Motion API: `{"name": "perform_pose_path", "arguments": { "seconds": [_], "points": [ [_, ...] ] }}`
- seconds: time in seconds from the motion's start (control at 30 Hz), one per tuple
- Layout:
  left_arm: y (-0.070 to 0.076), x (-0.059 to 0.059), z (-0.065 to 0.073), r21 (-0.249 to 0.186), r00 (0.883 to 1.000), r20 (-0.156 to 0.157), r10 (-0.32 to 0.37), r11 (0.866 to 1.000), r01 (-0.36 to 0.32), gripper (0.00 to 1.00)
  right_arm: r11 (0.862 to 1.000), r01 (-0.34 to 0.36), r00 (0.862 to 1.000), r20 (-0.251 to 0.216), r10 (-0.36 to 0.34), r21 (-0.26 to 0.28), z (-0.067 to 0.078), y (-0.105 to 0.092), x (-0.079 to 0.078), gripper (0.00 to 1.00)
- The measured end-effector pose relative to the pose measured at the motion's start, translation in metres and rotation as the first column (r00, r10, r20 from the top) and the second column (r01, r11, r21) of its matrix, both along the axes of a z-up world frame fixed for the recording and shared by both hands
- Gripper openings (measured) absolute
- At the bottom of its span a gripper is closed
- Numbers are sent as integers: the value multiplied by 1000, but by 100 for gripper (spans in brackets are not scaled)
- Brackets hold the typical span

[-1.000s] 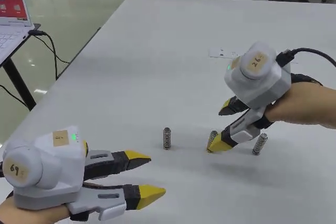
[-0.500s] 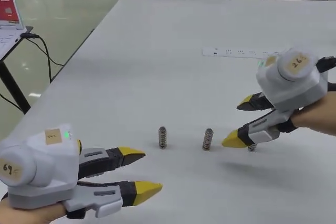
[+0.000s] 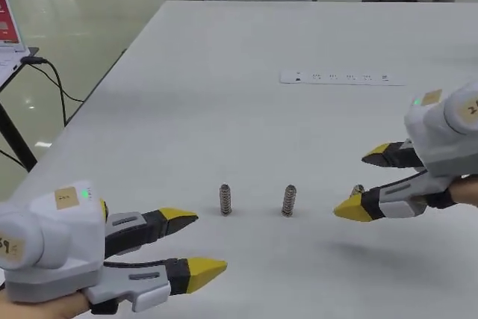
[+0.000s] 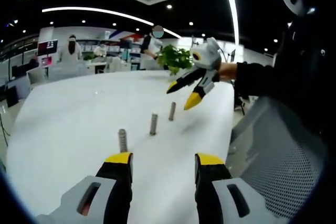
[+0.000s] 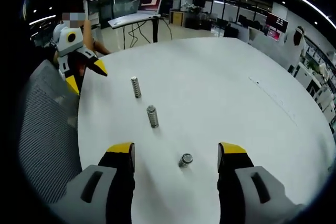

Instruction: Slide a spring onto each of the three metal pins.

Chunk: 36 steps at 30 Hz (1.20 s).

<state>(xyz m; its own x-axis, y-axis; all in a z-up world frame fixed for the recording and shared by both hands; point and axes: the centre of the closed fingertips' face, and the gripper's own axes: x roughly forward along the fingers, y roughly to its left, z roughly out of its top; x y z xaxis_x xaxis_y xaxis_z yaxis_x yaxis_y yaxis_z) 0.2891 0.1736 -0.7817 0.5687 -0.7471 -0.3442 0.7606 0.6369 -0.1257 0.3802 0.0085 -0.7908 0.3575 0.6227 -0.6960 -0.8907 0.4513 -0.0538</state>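
Note:
Three short metal pins stand in a row on the white table, each with a coiled spring around it: the left one [image 3: 225, 199], the middle one [image 3: 289, 200], and the right one [image 3: 358, 191], partly hidden behind a yellow fingertip. My right gripper [image 3: 371, 183] hovers open just above that right pin [image 5: 185, 159], nothing held between its jaws. My left gripper [image 3: 197, 241] rests open at the near left, a short way from the left pin [image 4: 122, 140]; the other pins [image 4: 154, 123] [image 4: 172, 110] line up beyond it.
A white power strip [image 3: 343, 78] lies farther back on the table. The table's left edge [image 3: 97, 101] drops to the floor, where a laptop stand and cables [image 3: 45, 72] are. A grey mesh chair [image 5: 44, 129] sits beside the table.
My right gripper has let go of the middle spring and drawn back to the right, past the right pin. The head camera drifted, shifting the scene. The left gripper stayed put.

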Motion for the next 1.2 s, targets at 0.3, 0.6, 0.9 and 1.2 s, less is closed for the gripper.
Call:
{"name": "perform_pose_path", "arguments": {
  "seconds": [0.3,0.6,0.9,1.2],
  "points": [
    [2,4,6,-23,1000,2,28,999,-28,45,998,38,999,8,-39,44,0,-10,-12,64],
    [3,4,7,-36,999,-1,41,998,-41,47,995,61,998,29,-64,82,2,-17,-24,67],
    [4,4,9,-47,998,-5,55,997,-55,50,987,98,993,53,-105,130,6,-20,-28,71],
    [5,3,12,-56,998,-1,68,996,-68,52,981,113,990,70,-125,160,9,-17,-34,74]
  ]
}}
